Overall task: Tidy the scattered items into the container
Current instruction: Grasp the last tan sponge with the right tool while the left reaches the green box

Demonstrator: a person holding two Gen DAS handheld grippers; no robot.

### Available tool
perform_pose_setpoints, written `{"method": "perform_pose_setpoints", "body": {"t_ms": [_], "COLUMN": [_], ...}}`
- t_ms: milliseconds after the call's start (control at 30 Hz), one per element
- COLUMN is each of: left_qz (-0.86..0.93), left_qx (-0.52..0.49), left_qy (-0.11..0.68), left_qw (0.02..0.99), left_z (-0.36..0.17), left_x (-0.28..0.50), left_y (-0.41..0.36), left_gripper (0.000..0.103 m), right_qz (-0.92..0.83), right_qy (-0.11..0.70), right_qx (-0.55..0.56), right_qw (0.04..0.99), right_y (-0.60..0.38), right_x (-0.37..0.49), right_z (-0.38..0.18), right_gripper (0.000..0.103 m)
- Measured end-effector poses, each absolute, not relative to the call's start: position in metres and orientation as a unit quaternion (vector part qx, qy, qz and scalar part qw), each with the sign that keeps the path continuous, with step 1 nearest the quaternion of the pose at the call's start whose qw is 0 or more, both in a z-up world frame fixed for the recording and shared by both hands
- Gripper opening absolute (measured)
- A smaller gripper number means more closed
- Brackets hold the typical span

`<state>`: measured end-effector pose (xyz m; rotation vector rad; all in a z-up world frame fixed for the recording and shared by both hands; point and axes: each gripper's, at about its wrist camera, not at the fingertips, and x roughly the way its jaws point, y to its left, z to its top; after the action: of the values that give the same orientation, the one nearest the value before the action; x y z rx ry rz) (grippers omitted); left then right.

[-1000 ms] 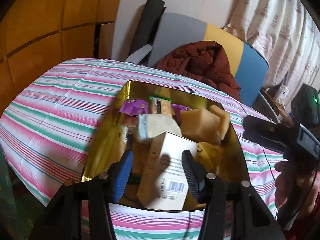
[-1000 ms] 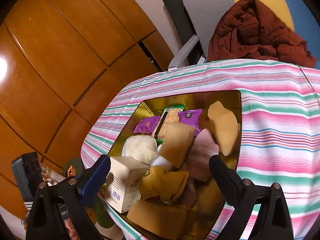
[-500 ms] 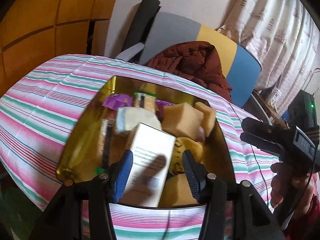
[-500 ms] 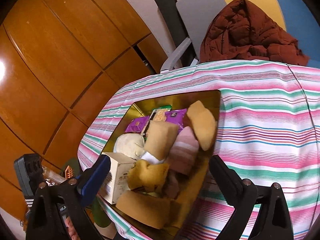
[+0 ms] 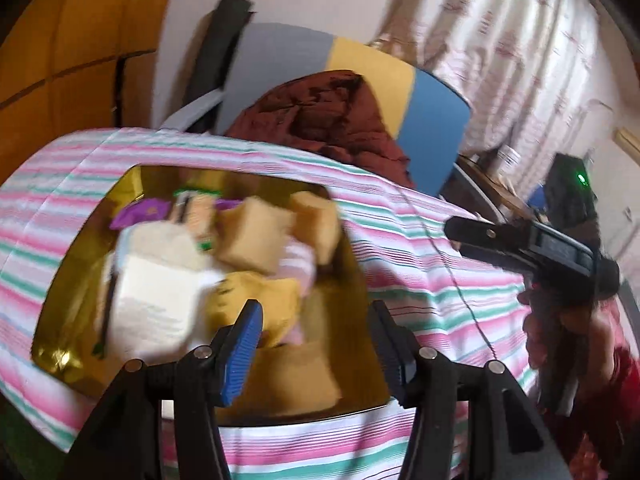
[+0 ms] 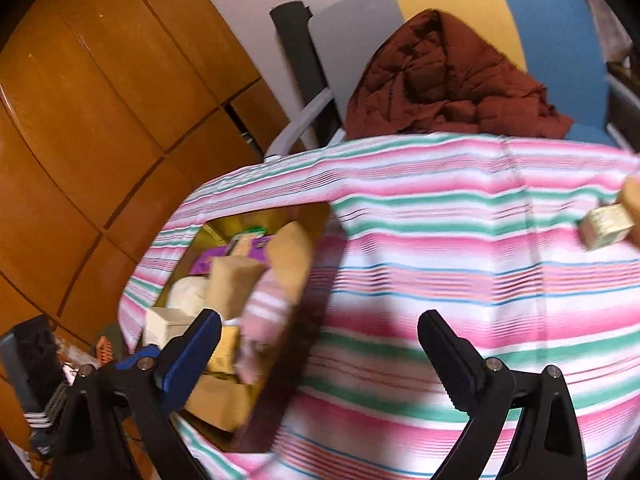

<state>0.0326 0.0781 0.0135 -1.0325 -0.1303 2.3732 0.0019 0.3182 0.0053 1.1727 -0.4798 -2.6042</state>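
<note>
Left tongs (image 5: pixel 316 334) widening over the gold container (image 5: pixel 80 264), nothing between the jaws; the white box (image 5: pixel 156 300) lies inside among sponges and packets. Right tongs (image 6: pixel 320 344) spread empty above the striped surface (image 6: pixel 460 240), small gold block (image 6: pixel 606 226) at its far right edge

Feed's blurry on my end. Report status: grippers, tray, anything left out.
Left gripper opening, nothing between pads. Right gripper open, empty, over striped tablecloth. Gold tray packed, white box in. Small gold box still out, far right.

Gold container (image 5: pixel 80 236) — pink-green striped cloth (image 5: pixel 400 240)
</note>
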Motion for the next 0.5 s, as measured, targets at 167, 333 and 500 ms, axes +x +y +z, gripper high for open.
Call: {"method": "perform_pose_setpoints", "body": {"t_ms": [167,333,500], "left_qz": [0.873,0.861,0.852], "left_qx": [-0.37,-0.379,-0.382], "left_qy": [-0.027,-0.006,0.005], "left_qw": [0.317,0.34,0.359], "left_z": [0.023,0.022,0.02], "left_x": [0.041,0.045,0.049], "left_y": [0.115,0.152,0.178], "left_gripper": [0.055,0.056,0.056], "right_qz": [-0.901,-0.912,-0.908], "right_qy": [-0.146,-0.119,-0.146], "right_qx": [0.399,0.393,0.388], "right_qw": [0.084,0.009,-0.06], "right_y": [0.364,0.422,0.498], "right_x": [0.009,0.016,0.024], "right_z": [0.012,0.016,0.016], "right_gripper": [0.099,0.099,0.099]}}
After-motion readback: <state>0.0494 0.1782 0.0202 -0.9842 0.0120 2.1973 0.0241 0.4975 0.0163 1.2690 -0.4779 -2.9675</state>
